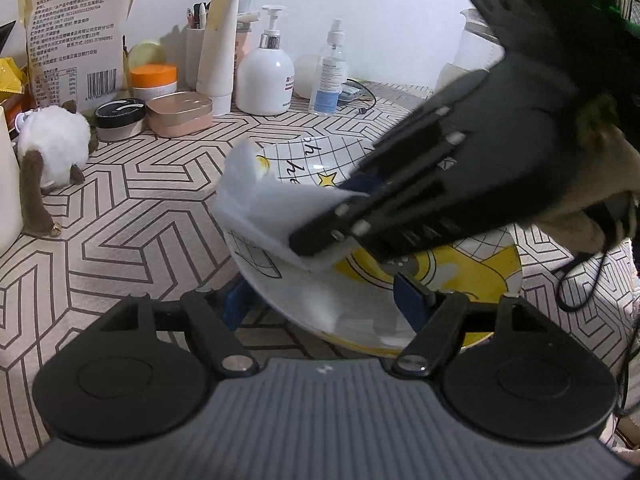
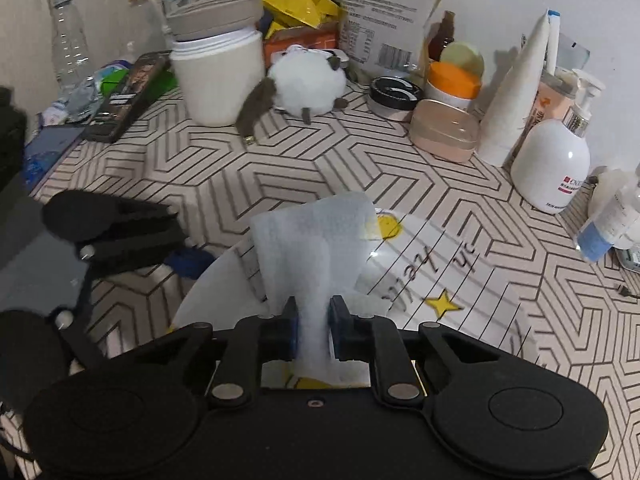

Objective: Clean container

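A white plate (image 1: 320, 304) with yellow cartoon print, grid lines and a star is held tilted above the table. My left gripper (image 1: 324, 300) is shut on the plate's near rim, one blue pad (image 1: 412, 300) on top and one under it. My right gripper (image 2: 312, 332) is shut on a white wipe (image 2: 312, 240) that is pressed on the plate (image 2: 460, 280). In the left wrist view the right gripper (image 1: 420, 184) reaches in from the right and the wipe (image 1: 264, 208) lies over the plate's left part.
The table (image 1: 140, 208) has a geometric-line cloth. At the back stand a white pump bottle (image 1: 266, 76), a spray bottle (image 1: 330, 72), a tube (image 1: 218, 40), jars (image 1: 154, 80), a pink case (image 1: 180, 112), a plush toy (image 1: 52, 140) and a snack bag (image 1: 76, 28). A white tub (image 2: 218, 76) stands at left.
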